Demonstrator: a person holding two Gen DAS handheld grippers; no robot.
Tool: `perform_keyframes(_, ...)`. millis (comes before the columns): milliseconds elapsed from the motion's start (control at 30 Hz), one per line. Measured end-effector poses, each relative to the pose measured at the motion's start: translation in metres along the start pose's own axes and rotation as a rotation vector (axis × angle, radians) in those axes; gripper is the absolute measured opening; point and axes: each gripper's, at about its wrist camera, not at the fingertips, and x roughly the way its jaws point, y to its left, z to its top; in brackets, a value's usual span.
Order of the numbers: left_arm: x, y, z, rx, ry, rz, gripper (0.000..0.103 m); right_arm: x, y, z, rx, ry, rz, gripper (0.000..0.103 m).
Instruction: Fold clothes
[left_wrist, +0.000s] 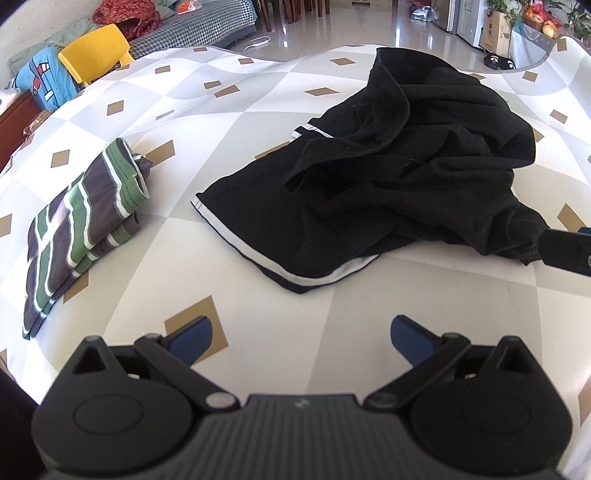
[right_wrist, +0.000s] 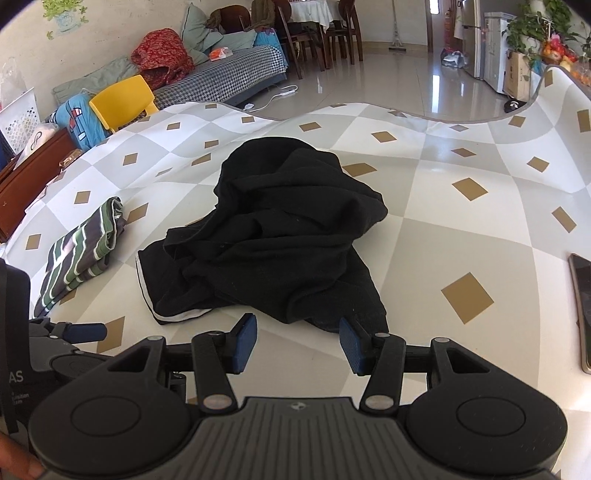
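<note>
The crumpled black garment (right_wrist: 273, 236) lies straight ahead of the right tongs (right_wrist: 298, 343), whose spread fingers almost touch its near hem. The left tongs (left_wrist: 301, 338), also spread and empty, sit farther back on the counter (left_wrist: 424, 295), the garment ahead to their right.

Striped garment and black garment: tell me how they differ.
The striped garment is folded into a flat, neat stack; the black garment lies crumpled in a heap. The striped one has green, grey and white bands; the black one is plain with white edge trim. Both rest on the checked table, apart.

Left hand-held gripper (left_wrist: 301, 338) spread wide; right hand-held gripper (right_wrist: 298, 341) parted, empty.
</note>
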Motion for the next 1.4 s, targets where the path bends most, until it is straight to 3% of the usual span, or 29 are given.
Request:
perform_keyframes(467, -0.001, -0.019, -0.021, 0.043, 0.035, -0.016, 0.103, 0.003, -0.015, -0.026, 0.019, 0.096, -0.058, 0.049)
perform_keyframes(1400, -0.01, -0.041, -0.034, 0.073, 0.049, -0.055, 0.103, -0.006, -0.03, -0.048, 0.087, 0.112, -0.073, 0.049)
